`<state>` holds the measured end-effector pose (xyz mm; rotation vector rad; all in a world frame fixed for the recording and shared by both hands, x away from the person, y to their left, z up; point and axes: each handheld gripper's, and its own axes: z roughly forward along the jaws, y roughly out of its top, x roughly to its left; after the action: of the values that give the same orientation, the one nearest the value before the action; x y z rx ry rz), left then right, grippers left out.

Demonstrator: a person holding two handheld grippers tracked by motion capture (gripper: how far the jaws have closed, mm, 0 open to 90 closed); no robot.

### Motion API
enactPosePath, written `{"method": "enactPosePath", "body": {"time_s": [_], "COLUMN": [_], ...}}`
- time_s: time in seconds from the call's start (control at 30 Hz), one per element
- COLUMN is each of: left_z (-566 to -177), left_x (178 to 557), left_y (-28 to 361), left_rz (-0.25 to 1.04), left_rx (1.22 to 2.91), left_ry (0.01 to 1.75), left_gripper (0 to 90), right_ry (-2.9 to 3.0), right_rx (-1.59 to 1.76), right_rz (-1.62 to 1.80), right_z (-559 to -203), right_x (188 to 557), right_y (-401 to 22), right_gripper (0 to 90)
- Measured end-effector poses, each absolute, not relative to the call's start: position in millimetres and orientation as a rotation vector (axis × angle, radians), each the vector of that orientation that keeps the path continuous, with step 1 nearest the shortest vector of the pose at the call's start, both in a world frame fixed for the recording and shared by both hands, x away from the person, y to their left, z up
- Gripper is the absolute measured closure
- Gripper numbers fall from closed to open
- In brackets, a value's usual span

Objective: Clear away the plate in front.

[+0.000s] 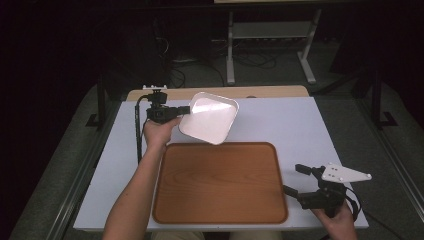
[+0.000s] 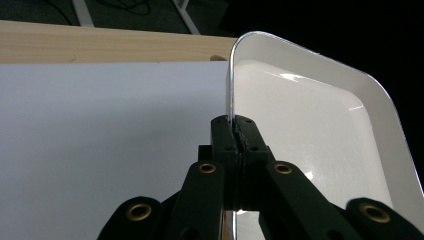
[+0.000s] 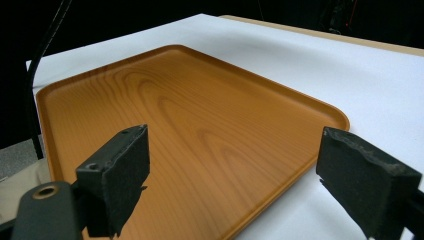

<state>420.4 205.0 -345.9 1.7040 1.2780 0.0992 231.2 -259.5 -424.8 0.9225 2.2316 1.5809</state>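
A white square plate (image 1: 210, 117) hangs tilted above the table, just beyond the far left corner of a wooden tray (image 1: 220, 182). My left gripper (image 1: 184, 109) is shut on the plate's left rim. In the left gripper view the rim (image 2: 231, 85) is pinched edge-on between the jaws of the left gripper (image 2: 239, 134), and the plate's glossy inside (image 2: 310, 125) faces right. My right gripper (image 1: 296, 180) rests open at the tray's right edge near the table front. In the right gripper view its pads (image 3: 120, 170) stand wide apart over the tray (image 3: 165, 125), nothing between them.
The white table (image 1: 300, 125) has a wooden strip (image 1: 270, 92) along its far edge. Behind it stands a metal frame (image 1: 270, 40) on a dark floor with cables. A black cable (image 1: 138, 130) trails from the left gripper.
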Motion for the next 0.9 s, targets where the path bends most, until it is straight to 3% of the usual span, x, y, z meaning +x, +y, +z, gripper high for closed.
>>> {"method": "enactPosePath", "body": {"time_s": [0.9], "left_z": [-362], "left_x": [390], "left_y": [214], "left_rz": [0.054], "left_rx": [1.753], "left_ry": [1.225], "left_gripper": [89.2], "right_ry": [2.225], "right_rx": [0.928], "right_rz": [1.575], "right_z": [-424], "right_x": [230], "right_y": [-261], "right_gripper": [13.2]}}
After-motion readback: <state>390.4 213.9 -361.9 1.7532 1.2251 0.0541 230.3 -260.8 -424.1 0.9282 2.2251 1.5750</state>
